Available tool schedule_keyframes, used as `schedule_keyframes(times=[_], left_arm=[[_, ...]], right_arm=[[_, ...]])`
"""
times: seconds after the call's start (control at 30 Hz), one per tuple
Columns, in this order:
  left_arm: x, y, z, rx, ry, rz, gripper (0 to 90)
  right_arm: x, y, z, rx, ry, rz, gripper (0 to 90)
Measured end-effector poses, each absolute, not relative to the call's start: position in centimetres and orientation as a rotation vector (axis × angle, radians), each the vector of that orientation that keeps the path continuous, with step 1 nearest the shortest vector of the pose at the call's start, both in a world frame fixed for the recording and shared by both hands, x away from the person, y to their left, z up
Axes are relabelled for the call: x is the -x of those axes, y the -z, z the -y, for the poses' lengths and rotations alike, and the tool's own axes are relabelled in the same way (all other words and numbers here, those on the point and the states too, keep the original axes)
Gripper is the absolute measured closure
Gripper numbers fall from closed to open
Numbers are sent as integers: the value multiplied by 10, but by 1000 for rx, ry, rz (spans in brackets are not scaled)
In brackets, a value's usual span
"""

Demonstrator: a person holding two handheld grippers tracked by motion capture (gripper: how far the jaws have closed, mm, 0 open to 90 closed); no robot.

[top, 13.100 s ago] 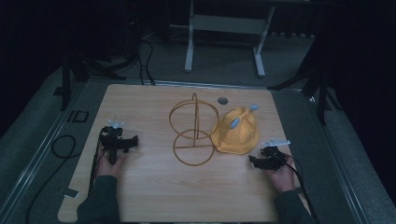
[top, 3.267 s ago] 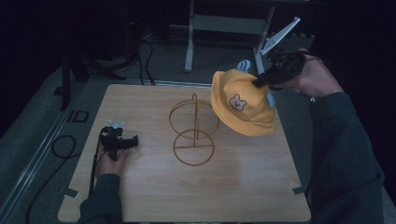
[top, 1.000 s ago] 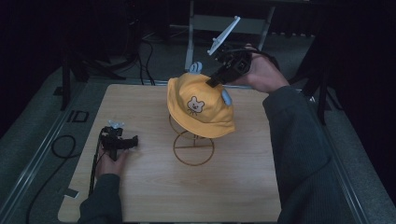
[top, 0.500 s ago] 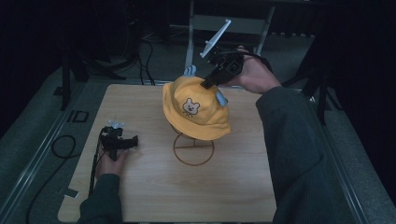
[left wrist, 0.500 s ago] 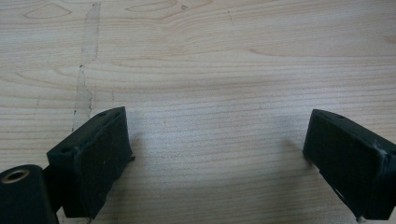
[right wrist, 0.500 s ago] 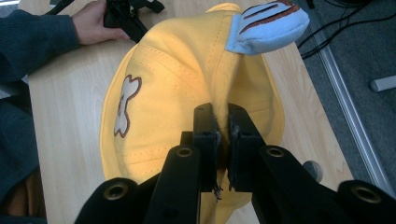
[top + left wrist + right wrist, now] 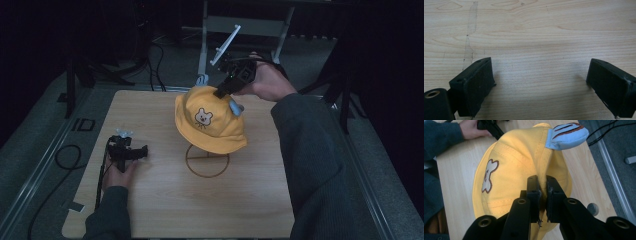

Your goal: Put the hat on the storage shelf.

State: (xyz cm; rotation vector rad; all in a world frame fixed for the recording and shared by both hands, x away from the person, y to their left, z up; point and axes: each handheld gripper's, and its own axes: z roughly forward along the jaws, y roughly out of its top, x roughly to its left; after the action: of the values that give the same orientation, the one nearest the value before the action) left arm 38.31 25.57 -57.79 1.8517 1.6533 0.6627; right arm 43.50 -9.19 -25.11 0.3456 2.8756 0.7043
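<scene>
The right claw (image 7: 541, 185) pinches the yellow hat (image 7: 210, 120) over the wire stand (image 7: 207, 160) — next, let go. The left claw (image 7: 541, 82) rests open.

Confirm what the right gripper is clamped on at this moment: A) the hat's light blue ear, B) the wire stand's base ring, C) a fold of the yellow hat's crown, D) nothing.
C: the right gripper has its jaws pinched on a fold of the yellow hat, with the light blue ear free above.
</scene>
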Motion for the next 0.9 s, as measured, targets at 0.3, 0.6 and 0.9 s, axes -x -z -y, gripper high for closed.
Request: schedule_keyframes(times=[0.3, 0.6, 0.9], left_arm=[[-383, 578, -256, -1852, -662, -1654, 73], [-383, 578, -256, -1852, -664, -1654, 73], [-383, 578, -256, -1852, -664, -1654, 73]], right_arm=[[-437, 259, 85, -346, -660, -2894, 804], [-438, 268, 83, -352, -661, -2908, 773], [-437, 268, 81, -351, -683, -2913, 735]])
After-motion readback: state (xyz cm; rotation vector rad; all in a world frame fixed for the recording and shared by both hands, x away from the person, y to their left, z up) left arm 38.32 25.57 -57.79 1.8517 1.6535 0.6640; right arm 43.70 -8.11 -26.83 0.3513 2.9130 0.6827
